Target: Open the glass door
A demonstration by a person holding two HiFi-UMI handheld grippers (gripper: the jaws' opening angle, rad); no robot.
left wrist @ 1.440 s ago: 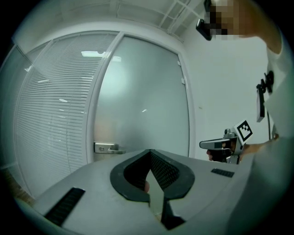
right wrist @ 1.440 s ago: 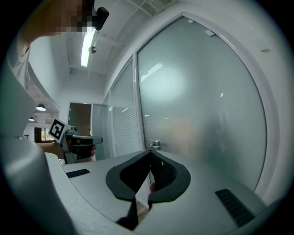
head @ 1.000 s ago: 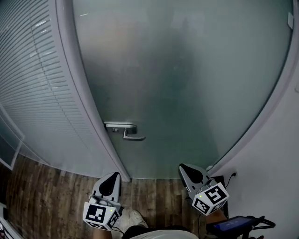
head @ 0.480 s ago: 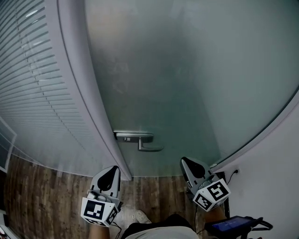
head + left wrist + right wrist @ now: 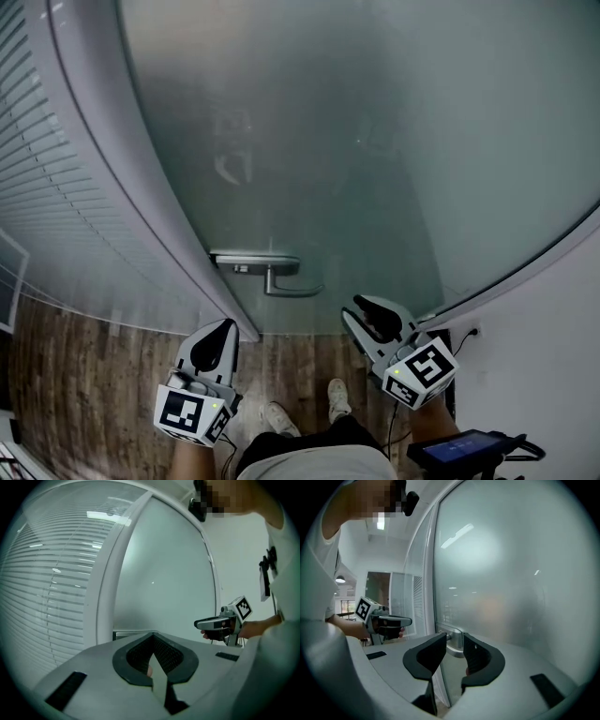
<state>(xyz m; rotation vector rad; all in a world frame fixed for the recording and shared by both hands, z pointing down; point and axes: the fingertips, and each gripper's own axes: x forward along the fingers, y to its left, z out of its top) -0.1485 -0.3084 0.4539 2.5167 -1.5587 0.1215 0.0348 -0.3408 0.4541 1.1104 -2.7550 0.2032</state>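
Head view: frosted glass door (image 5: pixel 375 141) fills most of the frame, closed, with its metal lever handle (image 5: pixel 279 279) at lower centre near the door's left edge; slatted blind panel (image 5: pixel 37 178) at left, wood floor (image 5: pixel 94 361) along the bottom. Left hand-held gripper (image 5: pixel 225 326) at lower left, below the door frame, apart from the handle. Right hand-held gripper (image 5: pixel 356 309) at lower centre-right, just right of the handle, not touching it. Left gripper view: left hand-held gripper (image 5: pixel 153 635) has its jaws together with nothing between them; door (image 5: pixel 159 578) ahead, right hand-held gripper (image 5: pixel 212 623) at mid right. Right gripper view: right hand-held gripper (image 5: pixel 453 641) has its jaws apart and opening, handle (image 5: pixel 455 645) shows in the gap beyond the tips, pads not on it; door (image 5: pixel 506 573) fills the right side, left hand-held gripper (image 5: pixel 396 620) at mid left
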